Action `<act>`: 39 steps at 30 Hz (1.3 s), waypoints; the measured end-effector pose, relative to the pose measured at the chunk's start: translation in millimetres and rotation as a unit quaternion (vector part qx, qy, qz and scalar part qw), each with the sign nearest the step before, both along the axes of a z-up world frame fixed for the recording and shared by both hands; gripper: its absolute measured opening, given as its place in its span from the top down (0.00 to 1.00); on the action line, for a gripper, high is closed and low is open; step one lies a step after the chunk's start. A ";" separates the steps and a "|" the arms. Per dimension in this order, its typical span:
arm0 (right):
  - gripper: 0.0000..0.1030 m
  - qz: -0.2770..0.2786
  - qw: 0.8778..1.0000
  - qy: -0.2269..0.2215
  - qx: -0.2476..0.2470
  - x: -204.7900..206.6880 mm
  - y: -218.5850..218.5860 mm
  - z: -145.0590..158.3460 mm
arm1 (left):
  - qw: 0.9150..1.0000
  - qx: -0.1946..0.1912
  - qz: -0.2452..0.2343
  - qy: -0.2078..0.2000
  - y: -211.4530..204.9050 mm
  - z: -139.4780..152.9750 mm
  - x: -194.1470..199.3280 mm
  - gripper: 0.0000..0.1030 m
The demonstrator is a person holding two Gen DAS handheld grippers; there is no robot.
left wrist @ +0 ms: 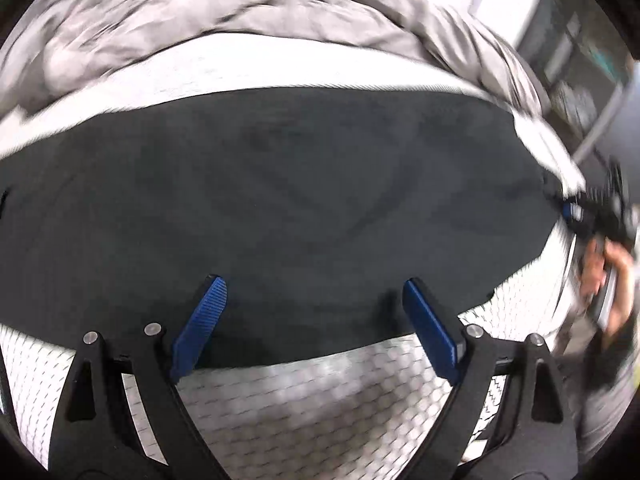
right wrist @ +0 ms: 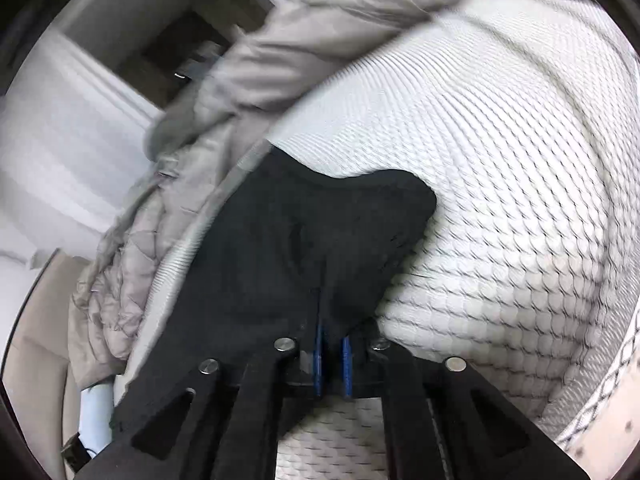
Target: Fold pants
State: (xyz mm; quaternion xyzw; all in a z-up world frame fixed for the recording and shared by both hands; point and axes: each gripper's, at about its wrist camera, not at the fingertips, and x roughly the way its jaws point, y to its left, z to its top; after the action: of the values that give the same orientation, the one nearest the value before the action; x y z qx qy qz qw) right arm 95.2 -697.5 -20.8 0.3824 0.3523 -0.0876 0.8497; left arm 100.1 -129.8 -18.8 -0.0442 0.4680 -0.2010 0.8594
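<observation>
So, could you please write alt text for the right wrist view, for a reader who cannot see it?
The right gripper is shut on a fold of black pants, which lie on a white textured mattress. A rumpled grey quilt is bunched along the mattress edge at left.

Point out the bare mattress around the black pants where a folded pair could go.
Free: the quilted mattress strip between the black pants and the left gripper, and the wide stretch right of the pants in the right wrist view. Crowded: the far edge, under the rumpled grey blanket.
</observation>
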 end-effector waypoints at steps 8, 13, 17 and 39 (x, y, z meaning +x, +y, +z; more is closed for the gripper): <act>0.51 0.011 0.998 -0.037 0.044 -28.9 0.4 8.8 | 0.959 -0.125 0.253 0.001 183.5 9.5 -30.4 0.15; 0.51 0.033 0.997 -0.037 0.057 -29.8 12.3 8.6 | 0.930 -0.160 0.328 0.034 252.6 -14.3 -29.8 0.30; 0.48 0.051 0.997 -0.034 0.052 -21.8 22.8 8.3 | 0.921 -0.191 0.337 0.034 278.3 -19.6 0.3 0.51; 0.46 0.040 0.997 -0.033 0.054 -7.4 20.8 4.5 | 0.916 -0.154 0.368 0.032 303.5 -19.7 -29.5 0.94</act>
State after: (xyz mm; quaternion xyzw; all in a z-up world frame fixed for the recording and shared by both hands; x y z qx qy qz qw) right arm 87.8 -676.8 -16.2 0.4164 0.3431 -0.0221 0.8417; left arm 70.6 173.7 -38.5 -0.3516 0.4092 0.0620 0.8397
